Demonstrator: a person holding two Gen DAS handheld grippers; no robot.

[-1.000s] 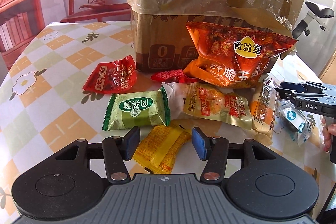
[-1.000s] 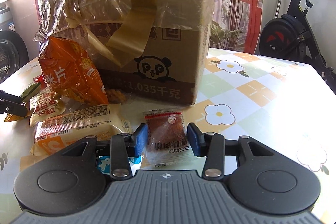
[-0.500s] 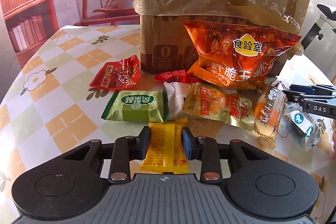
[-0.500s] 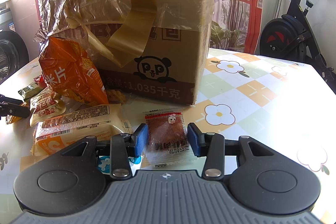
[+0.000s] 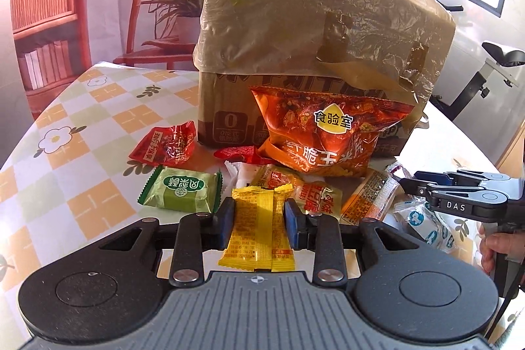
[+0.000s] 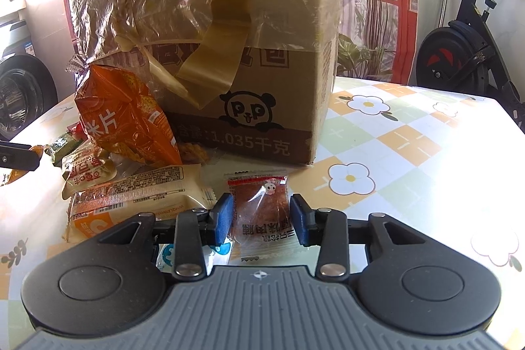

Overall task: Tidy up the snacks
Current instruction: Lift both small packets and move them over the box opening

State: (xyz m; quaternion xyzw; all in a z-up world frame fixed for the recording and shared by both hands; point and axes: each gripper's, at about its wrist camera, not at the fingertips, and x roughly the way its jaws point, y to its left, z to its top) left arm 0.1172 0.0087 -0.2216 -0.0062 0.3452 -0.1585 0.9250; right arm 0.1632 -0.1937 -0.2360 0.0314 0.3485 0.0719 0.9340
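Observation:
In the left wrist view my left gripper point(image 5: 259, 218) is shut on a yellow snack packet point(image 5: 257, 228), held upright above the table. In the right wrist view my right gripper point(image 6: 261, 218) is closing on a small brown snack packet point(image 6: 261, 209) that lies on the tablecloth; its blue pads point(image 6: 224, 215) meet the packet's side edges. The left wrist view also shows the right gripper point(image 5: 407, 182) from the side, with a hand point(image 5: 495, 245) behind it. A tall cardboard box point(image 5: 311, 38) with plastic over its top stands behind the snacks.
An orange chip bag point(image 5: 321, 133) leans on the box. A green packet point(image 5: 182, 191), a red packet point(image 5: 165, 143), a long bread packet point(image 6: 131, 192) and a blue-and-white packet point(image 5: 423, 225) lie on the flowered tablecloth point(image 6: 410, 146). An exercise bike point(image 6: 459, 48) stands beyond the table.
My left gripper closed on the yellow packet and lifted it off the table. My right gripper's pads drew in against the brown packet; that hand stayed in place.

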